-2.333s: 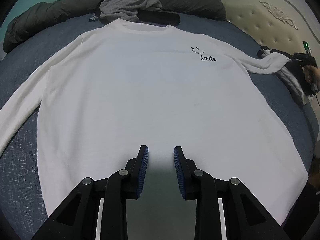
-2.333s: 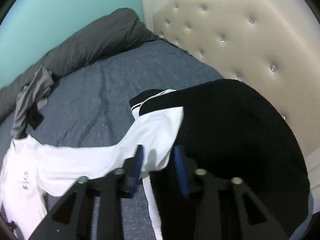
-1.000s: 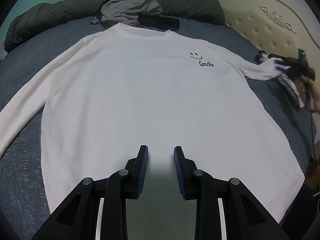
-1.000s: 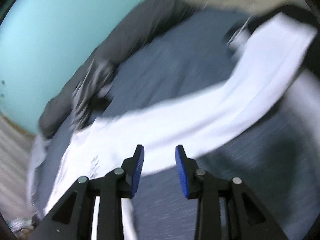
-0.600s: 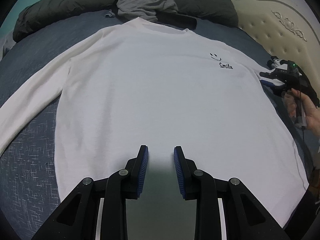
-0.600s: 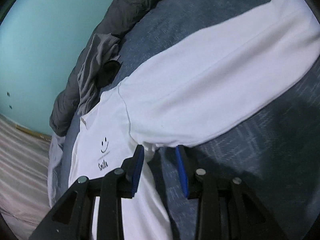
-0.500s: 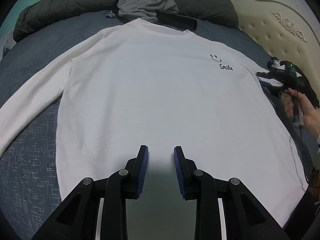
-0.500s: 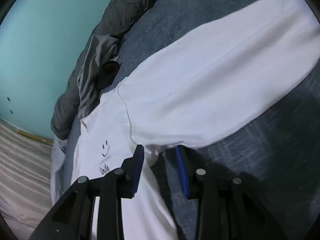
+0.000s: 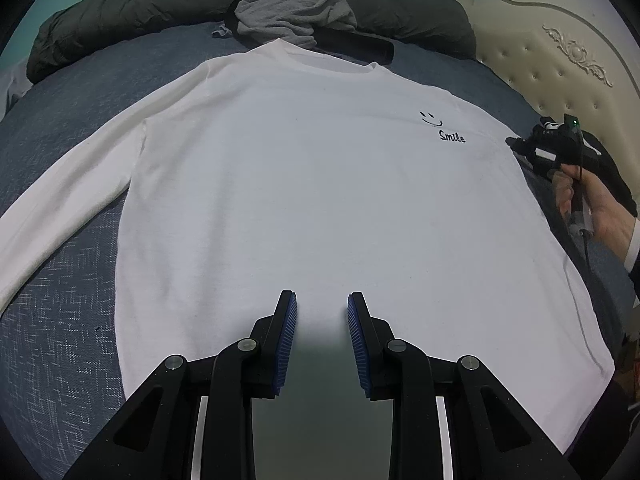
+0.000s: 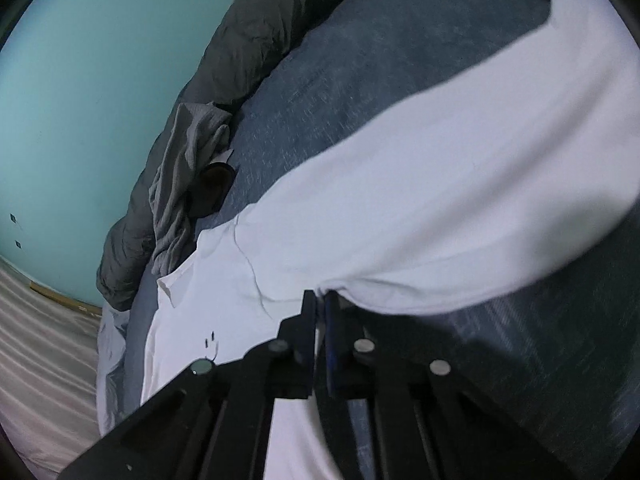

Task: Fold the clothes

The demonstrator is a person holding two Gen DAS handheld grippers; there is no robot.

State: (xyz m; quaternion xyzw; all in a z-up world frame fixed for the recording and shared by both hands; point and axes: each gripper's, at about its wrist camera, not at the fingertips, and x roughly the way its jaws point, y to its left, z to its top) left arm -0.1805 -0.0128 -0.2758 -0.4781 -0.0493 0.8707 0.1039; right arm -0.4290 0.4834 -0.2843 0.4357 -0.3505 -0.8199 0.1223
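A wide bed with a dark blue woven cover (image 9: 72, 344) is filling both views, and a long dark grey rolled duvet (image 9: 132, 8) is lying along its far edge against a teal wall (image 10: 80, 80). A cream tufted headboard with carved trim (image 9: 560, 60) is standing at the right side of the left wrist view. The white long-sleeved shirt with a small black smiley face and the word "Smile" on the chest (image 9: 312, 184) is lying flat and face up across the middle of the bed, one sleeve stretching out to the left. A crumpled grey garment (image 9: 292, 16) is sitting just beyond the collar, touching the duvet. The left gripper (image 9: 322, 308) is hovering over the shirt's lower hem with its blue-padded jaws parted and nothing between them. The right gripper (image 10: 320, 300) is pinching the white fabric at the underarm, where the right sleeve meets the body, its jaws clamped together on the cloth. A person's hand (image 9: 600, 208) is holding that gripper at the shirt's right edge.
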